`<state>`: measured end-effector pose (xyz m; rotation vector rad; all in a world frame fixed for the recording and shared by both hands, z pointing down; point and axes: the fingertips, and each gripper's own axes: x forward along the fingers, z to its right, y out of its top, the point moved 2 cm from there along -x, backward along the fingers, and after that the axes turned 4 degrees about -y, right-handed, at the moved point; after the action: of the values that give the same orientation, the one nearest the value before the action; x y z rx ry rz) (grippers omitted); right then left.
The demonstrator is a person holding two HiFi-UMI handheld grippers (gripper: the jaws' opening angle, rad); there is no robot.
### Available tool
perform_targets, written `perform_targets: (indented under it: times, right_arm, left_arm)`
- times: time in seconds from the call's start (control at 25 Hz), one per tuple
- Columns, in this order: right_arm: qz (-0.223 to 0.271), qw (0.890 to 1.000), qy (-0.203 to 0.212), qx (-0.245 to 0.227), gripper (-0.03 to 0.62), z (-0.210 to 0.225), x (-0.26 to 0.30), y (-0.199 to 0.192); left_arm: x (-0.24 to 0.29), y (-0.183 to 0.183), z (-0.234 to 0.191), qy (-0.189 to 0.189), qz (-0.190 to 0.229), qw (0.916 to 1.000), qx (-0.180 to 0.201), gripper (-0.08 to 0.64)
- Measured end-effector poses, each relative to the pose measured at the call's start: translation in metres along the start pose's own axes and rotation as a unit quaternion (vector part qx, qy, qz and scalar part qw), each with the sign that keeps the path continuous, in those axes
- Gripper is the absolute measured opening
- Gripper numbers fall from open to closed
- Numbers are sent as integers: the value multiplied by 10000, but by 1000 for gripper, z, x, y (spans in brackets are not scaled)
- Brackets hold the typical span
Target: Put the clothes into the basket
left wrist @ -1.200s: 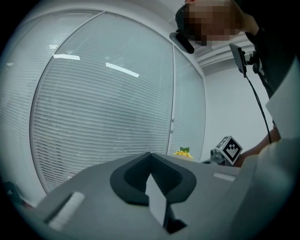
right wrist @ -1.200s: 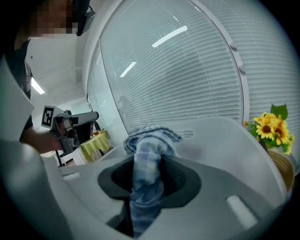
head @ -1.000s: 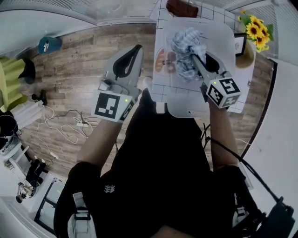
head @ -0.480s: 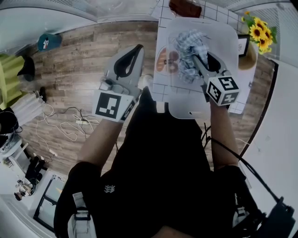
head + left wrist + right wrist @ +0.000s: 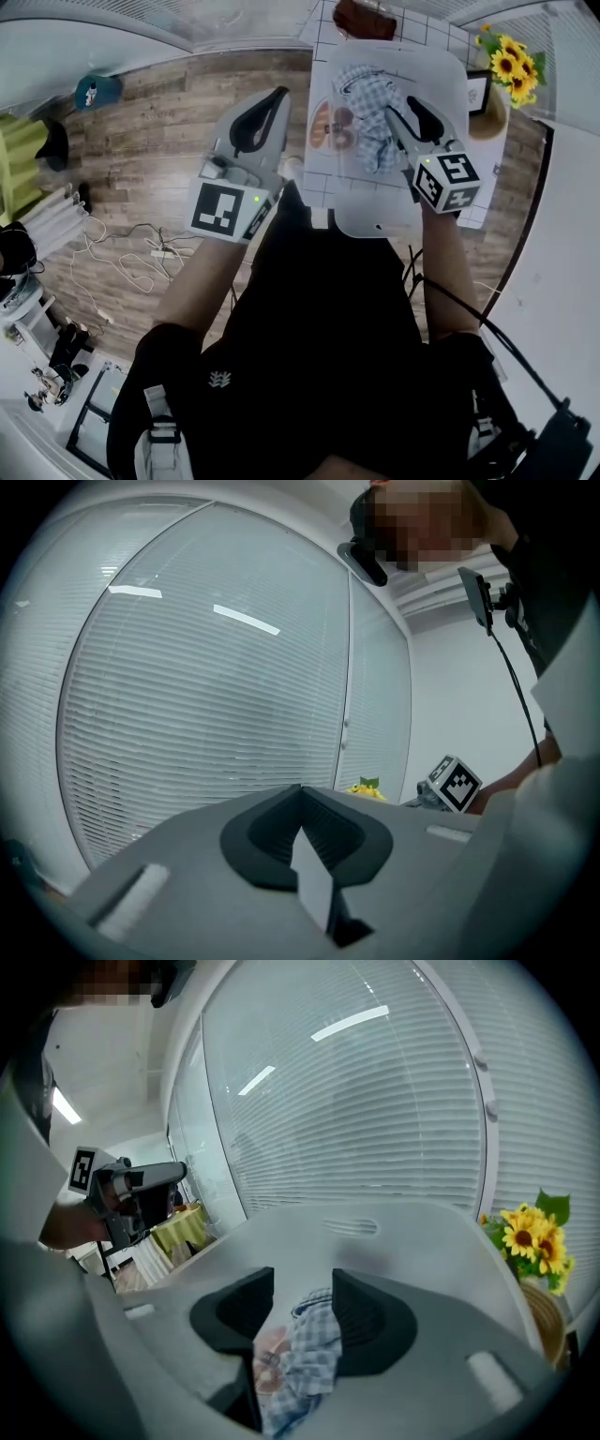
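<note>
Here the right hand-held gripper (image 5: 401, 114)'s jaws are opening, with the checked cloth (image 5: 367, 103) between and just below them. It lies lengthwise in the white basket (image 5: 441, 66). The left hand-held gripper (image 5: 265, 108), pressed together, hangs well aside.

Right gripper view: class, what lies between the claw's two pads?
Between the pads of the opening right claw you see the checked garment, lying in the white basket. The right gripper view shows this plainly.

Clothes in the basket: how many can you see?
2. A blue checked garment lies in the middle of the white basket; a peach-printed piece sits beside it on the left. More may be hidden underneath.
</note>
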<state>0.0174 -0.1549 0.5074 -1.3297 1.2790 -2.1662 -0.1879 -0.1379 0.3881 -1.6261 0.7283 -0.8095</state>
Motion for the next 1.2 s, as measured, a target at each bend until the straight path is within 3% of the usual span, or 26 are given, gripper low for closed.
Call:
perform_targets:
  times: [0.6, 0.84, 1.04, 1.2]
  right_arm:
    - [905, 9949, -417, -126, 183, -2, -72, 56]
    - [1533, 9861, -592, 260, 176, 13, -110, 72]
    - [1911, 9766, -961, 236, 164, 25, -139, 82]
    - [2150, 9712, -1020, 125, 137, 30, -157, 87]
  left_arm:
    - [-7, 57, 35, -321, 497, 9977, 327, 6]
    - [-9, 74, 55, -521, 597, 9956, 508, 6]
    - [-11, 90, 64, -559, 713, 9935, 686, 6]
    - [-10, 97, 69, -500, 814, 9929, 715, 6]
